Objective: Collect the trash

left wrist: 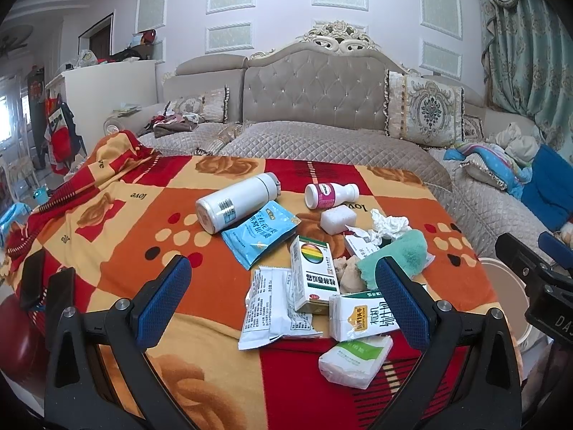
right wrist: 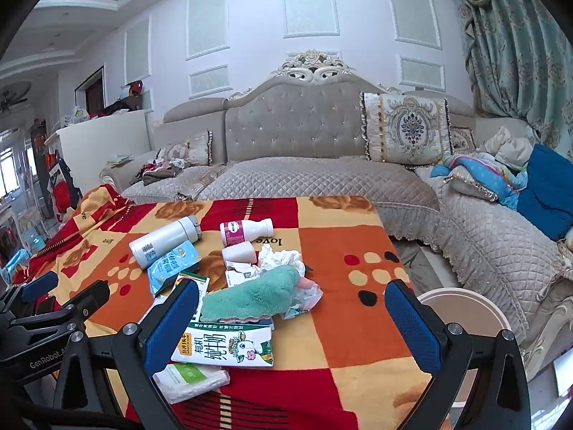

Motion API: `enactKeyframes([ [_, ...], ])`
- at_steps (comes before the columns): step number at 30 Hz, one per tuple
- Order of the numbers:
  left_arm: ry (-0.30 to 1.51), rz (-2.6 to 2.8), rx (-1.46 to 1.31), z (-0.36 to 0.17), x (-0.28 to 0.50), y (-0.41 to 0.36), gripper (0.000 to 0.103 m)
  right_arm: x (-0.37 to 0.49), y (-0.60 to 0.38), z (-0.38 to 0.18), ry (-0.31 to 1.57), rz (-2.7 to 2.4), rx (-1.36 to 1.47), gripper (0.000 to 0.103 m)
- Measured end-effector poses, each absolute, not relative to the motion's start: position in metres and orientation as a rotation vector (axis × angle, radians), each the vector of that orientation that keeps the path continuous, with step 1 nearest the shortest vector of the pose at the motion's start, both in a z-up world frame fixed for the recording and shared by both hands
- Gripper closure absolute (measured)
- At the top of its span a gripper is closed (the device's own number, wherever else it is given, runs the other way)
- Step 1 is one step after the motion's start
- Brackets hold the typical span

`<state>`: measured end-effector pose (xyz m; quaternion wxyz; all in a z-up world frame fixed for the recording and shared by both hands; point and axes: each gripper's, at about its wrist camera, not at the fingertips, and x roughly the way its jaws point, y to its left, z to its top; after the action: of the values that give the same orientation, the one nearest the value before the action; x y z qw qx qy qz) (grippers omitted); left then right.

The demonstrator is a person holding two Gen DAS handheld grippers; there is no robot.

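**Both grippers open above a littered blanket, nothing picked up yet**

Behind everything stands a tufted grey sofa, and in front of it a red, orange and cream blanket (left wrist: 125,222) covers the work surface where the trash lies heaped.

Left wrist view: the left gripper (left wrist: 283,295) hangs with its blue-padded fingers spread wide and empty, low over the near edge. Framed between them lie a white foil sachet (left wrist: 272,310), a rainbow-printed medicine box (left wrist: 313,276) leaning over it, and a milk carton (left wrist: 361,317) hard against the right-hand finger. Nearest the tool, just below the carton, sits a tissue pack (left wrist: 352,360). Beyond the fingertips are a blue pouch (left wrist: 259,234), a white flask (left wrist: 236,202) on its side, a small pink-labelled bottle (left wrist: 329,193), crumpled tissue (left wrist: 388,225) and a green cloth (left wrist: 397,252). Off to the right, past the other tool's dark frame, a pale round bin (left wrist: 508,286) shows its rim; it seems set beside the surface so items can be dropped straight in.

Right wrist view: the right gripper (right wrist: 292,324) is likewise spread wide and holds nothing. The milk carton (right wrist: 229,345) lies just inside its left-hand finger, the green cloth (right wrist: 250,295) beyond that, bare blanket ahead. The bin (right wrist: 462,310) sits just outside its right-hand finger, so this tool looks best placed for carrying. My judgement: collection has barely begun, and the carton is the handiest first grab.
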<state>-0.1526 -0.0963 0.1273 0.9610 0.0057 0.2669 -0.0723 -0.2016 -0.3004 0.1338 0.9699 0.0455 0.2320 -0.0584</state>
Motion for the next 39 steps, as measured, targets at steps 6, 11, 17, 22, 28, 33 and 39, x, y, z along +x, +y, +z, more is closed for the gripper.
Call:
enactKeyframes([
  [6,0.533,-0.148,0.009,0.1265,-0.1557,-0.0955,0.001,-0.2023,-0.2997,0.1347,0.469,-0.113,0.094,0.0],
  [11,0.535,-0.15,0.005,0.1255,-0.1558,-0.0974,0.001,-0.2028,-0.2989,0.1355,0.467,-0.108,0.096,0.0],
  [17,0.533,-0.149,0.001,0.1262,-0.1564,-0.0955,0.001,-0.2035,-0.2988,0.1355,0.465,-0.11,0.094,0.0],
  [22,0.53,-0.148,-0.004,0.1264,-0.1564,-0.0955,0.001,-0.2049,-0.2979,0.1366,0.458,-0.111,0.092,0.0],
  [28,0.527,-0.147,-0.011,0.1276,-0.1576,-0.0941,0.001,-0.2052,-0.2973,0.1367,0.457,-0.111,0.094,0.0],
  [33,0.527,-0.149,-0.011,0.1276,-0.1571,-0.092,0.001,-0.2055,-0.2975,0.1367,0.457,-0.113,0.096,0.0],
  [39,0.527,-0.149,-0.01,0.1278,-0.157,-0.0916,0.001,-0.2061,-0.2994,0.1369,0.46,-0.116,0.101,0.0],
])
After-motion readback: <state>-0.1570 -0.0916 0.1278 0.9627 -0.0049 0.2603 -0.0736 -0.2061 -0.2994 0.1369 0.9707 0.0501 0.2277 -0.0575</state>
